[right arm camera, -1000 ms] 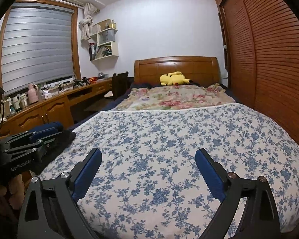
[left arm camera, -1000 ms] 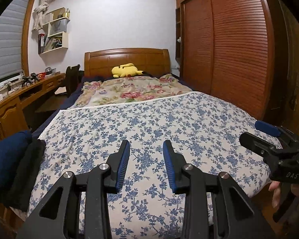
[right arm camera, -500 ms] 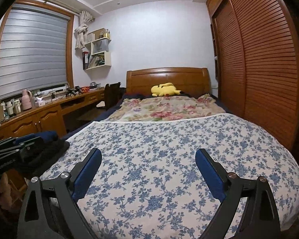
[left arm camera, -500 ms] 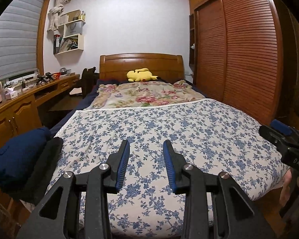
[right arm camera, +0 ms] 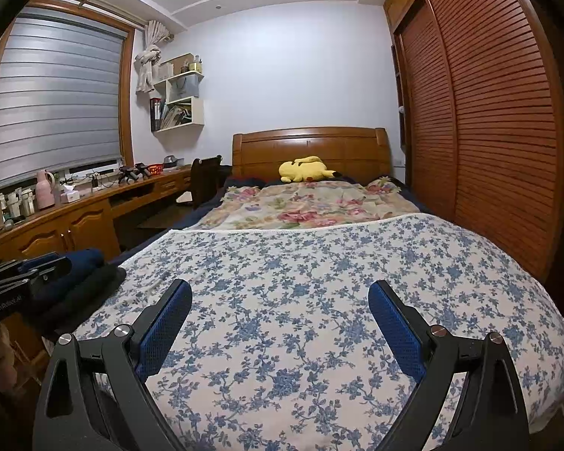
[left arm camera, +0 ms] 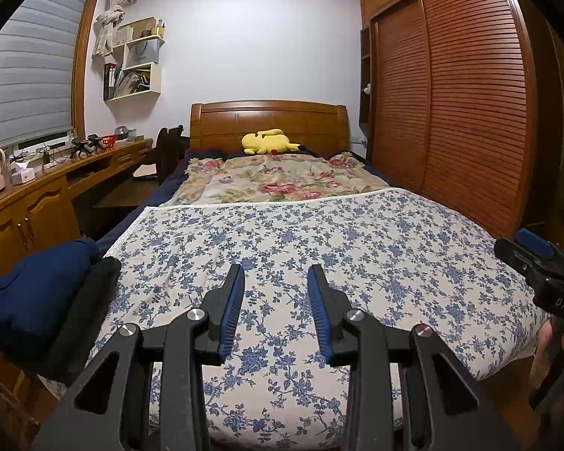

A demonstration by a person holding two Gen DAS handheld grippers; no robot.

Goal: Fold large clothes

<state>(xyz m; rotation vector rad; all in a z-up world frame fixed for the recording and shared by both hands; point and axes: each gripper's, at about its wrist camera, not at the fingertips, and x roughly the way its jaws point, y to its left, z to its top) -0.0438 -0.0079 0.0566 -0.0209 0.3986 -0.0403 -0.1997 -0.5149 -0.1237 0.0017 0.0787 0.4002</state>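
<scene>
We list first our left gripper point(left arm camera: 275, 274), held above the near end of the bed, its blue pads point(left arm camera: 232, 302) parted by a narrow gap with nothing between them. Our right gripper point(right arm camera: 280, 289) hangs over the same near end, jaws spread wide and likewise bare; its black body shows at the far right edge of the left view, with part of a hand point(left arm camera: 545, 342) beneath it. Under both lies the blue-flowered sheet point(right arm camera: 319, 270), spread flat over the near part of the bed, white-edged at its far border. At the near left corner sit the folded clothes: a navy garment point(left arm camera: 34, 285) touching a black garment point(left arm camera: 90, 300) on its right, both at the sheet's left margin. Beyond the sheet, a rose-patterned quilt point(left arm camera: 278, 178) covers the far part of the bed; a yellow plush toy point(left arm camera: 269, 142) lies against the wooden headboard point(left arm camera: 269, 116). On the left wall, white box shelves point(right arm camera: 178, 94) hold upright books, papers and a grey bag, with small items on top that we cannot make out. The long wooden desk point(right arm camera: 94, 203) under the blinded window point(right arm camera: 56, 105) carries a pink jug point(right arm camera: 45, 188), a red basket point(right arm camera: 155, 168) whose contents we cannot tell, and assorted small objects. A slatted wardrobe point(left arm camera: 451, 105) fills the right wall.
</scene>
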